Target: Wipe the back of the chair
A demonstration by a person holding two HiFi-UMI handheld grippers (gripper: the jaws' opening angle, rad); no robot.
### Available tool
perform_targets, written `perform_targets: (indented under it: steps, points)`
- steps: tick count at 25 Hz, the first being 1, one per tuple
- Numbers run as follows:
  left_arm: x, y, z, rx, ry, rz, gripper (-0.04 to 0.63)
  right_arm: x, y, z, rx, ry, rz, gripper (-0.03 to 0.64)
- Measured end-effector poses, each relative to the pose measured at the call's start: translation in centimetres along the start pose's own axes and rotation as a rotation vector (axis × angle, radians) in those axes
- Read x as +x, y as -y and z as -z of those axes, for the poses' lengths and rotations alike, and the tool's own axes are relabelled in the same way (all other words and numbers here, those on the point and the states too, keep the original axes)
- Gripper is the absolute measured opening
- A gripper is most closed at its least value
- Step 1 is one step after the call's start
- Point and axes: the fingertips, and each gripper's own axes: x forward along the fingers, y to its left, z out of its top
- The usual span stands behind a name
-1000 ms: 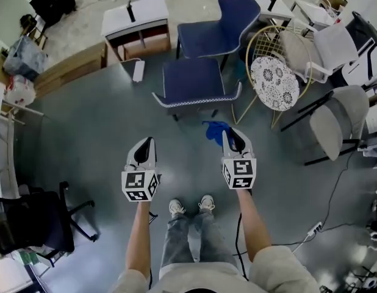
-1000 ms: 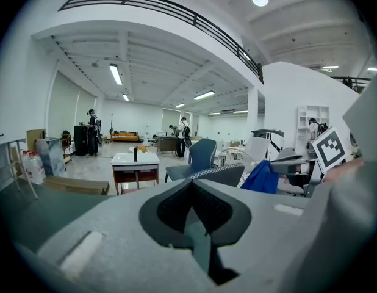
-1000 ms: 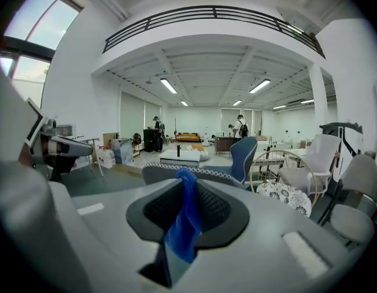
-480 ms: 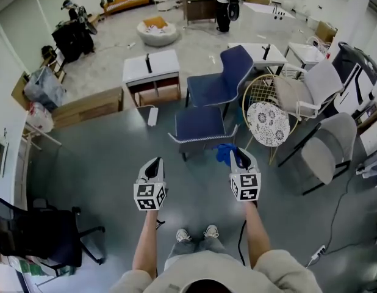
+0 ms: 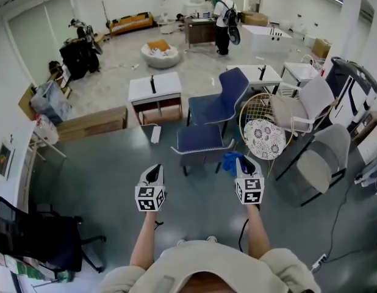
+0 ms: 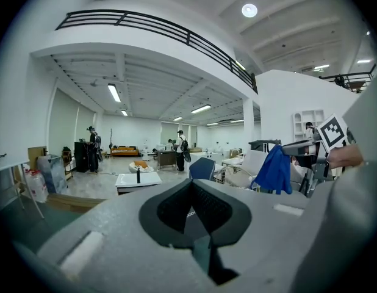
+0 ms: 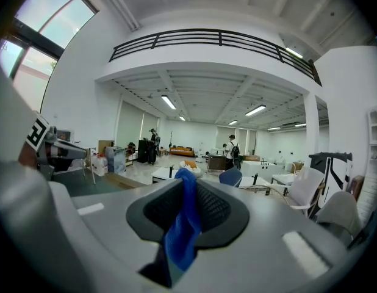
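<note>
Step in hand looks like the approach: wiping not begun, cloth not touching any chair. The right gripper [image 5: 242, 163] has its jaws clamped on a blue cloth [image 5: 229, 159]. Its own view shows the fabric pinched btwn the jaws and drooping down. The left gripper [image 5: 153, 174] has its jaws together w/ nothing btwn them. Both forearms reach out in front of the person, roughly parallel, w/ the grippers about level, tips pointing to 12 o'clock and marker cubes toward the head. The near blue chair [image 5: 199, 138] stands on the floor at 12 o'clock, just beyond the tips and closer to the right gripper. The cloth sits at the chair's 4 o'clock, near but apart. The chair's curved pale-edged rim faces the person. That is prob the backrest, though the steep angle makes it hard to confirm. A second blue chair [image 5: 228, 90] is further off at 12 o'clock from the right gripper, and a wire chair w/ patterned cushion [image 5: 265, 138] is at its 1 o'clock. Next move prob calls for the right arm to reach fwd toward 11 o'clock and press the cloth flat on the back. The left gripper could steady the frame, but its jaws would need opening first.
</note>
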Motion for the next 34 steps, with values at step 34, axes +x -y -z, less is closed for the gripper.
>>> perform_targets:
  steps: [34]
  points:
    - [-0.5,1.3,-1.5,-0.026,0.039,0.022,-0.002,-1.4,-1.8,0.1,0.030,-0.001,-0.003,0.060]
